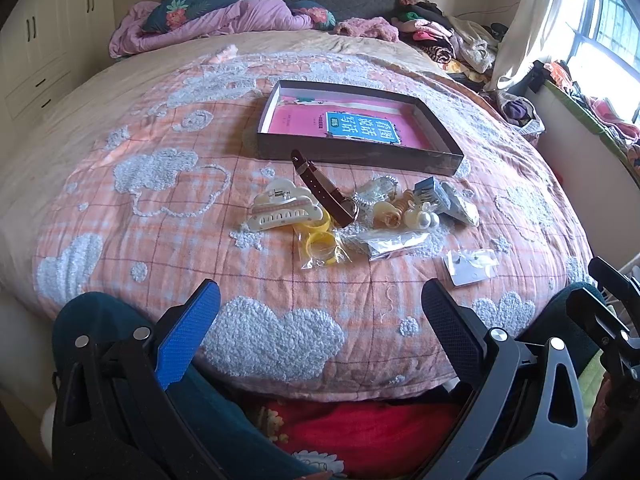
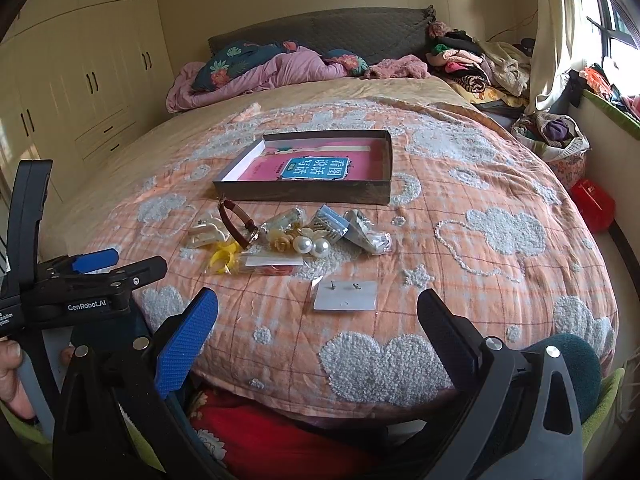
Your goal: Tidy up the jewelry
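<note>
A heap of jewelry lies on the orange plaid bedspread: a cream hair claw (image 1: 286,208), a brown strap watch (image 1: 324,188), yellow rings in a clear bag (image 1: 320,246), pearl earrings (image 2: 312,245), and small packets (image 1: 448,200). A white earring card (image 2: 345,295) lies nearest the bed's edge. Behind the heap stands a shallow dark box (image 1: 432,158) (image 2: 304,194) with a pink booklet inside. My left gripper (image 1: 320,328) and my right gripper (image 2: 318,332) both hang open, empty, at the near edge of the bed, short of the heap.
Purple bedding and pillows (image 1: 208,20) crowd the headboard; a clothes pile (image 2: 476,64) fills the far right corner. Cream wardrobes (image 2: 88,80) line the left wall. A window and cluttered sill (image 1: 592,92) sit right. A hand (image 2: 12,376) holds the left gripper's handle.
</note>
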A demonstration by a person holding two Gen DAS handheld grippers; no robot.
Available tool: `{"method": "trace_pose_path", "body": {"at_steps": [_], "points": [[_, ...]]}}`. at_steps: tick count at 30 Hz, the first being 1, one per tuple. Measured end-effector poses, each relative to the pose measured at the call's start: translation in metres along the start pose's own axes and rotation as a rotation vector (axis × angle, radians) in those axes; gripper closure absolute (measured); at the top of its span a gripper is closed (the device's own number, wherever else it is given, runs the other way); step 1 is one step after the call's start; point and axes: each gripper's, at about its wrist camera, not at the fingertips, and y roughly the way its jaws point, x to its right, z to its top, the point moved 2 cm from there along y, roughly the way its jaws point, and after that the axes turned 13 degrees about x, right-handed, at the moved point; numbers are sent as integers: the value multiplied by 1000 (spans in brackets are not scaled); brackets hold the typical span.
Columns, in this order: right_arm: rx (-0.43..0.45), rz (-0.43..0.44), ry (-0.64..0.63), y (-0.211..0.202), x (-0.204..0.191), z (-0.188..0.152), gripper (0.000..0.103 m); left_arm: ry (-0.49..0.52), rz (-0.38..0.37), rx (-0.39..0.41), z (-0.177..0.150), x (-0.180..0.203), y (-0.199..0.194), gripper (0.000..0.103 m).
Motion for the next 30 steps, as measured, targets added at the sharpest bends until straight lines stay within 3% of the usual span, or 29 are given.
{"method": "trace_pose_path", "body": {"at_steps": [30], "points": [[4, 8, 2, 2, 0, 1, 4, 3, 2, -2, 4, -1, -1, 9]]}}
